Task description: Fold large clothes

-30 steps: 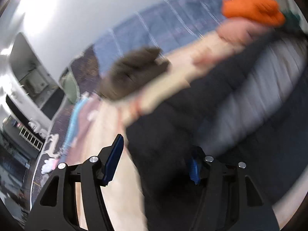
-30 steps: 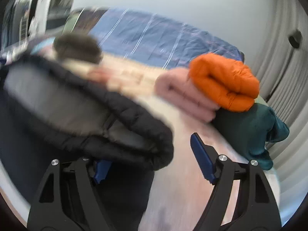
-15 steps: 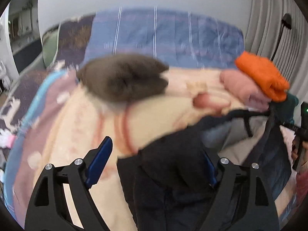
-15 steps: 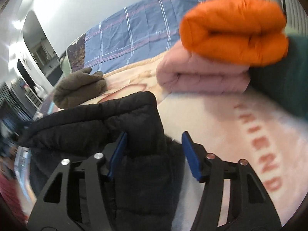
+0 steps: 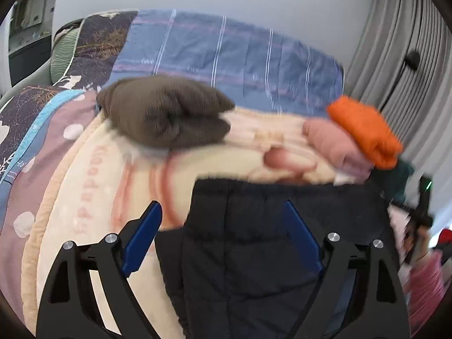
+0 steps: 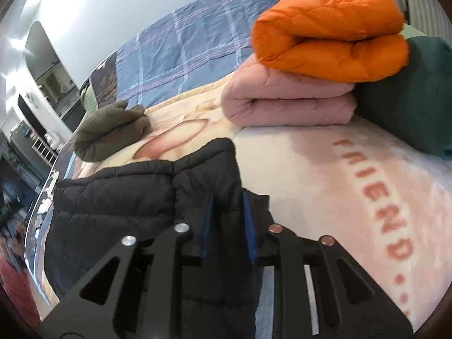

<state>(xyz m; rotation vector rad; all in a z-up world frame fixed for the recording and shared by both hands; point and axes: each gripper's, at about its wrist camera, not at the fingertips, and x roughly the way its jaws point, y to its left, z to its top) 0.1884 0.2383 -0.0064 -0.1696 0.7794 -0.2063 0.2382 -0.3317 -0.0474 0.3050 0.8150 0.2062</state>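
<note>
While the black puffer jacket point(image 6: 147, 197) lies on the bed's cream blanket point(image 6: 310, 175), right tongs point(image 6: 227, 220) have just closed, pinching its edge; left tongs point(image 5: 223, 237) have just spread wide above it.

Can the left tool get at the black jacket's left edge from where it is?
Probably yes: the left tool is wide open, that edge of the black jacket lies between its fingers, and nothing covers it.

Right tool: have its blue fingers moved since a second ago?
Yes. The right tool has just been closing: its fingers, earlier spread wide either side of the black jacket edge, now stand narrow with a jacket fold pinched between them, over the cream blanket.
</note>
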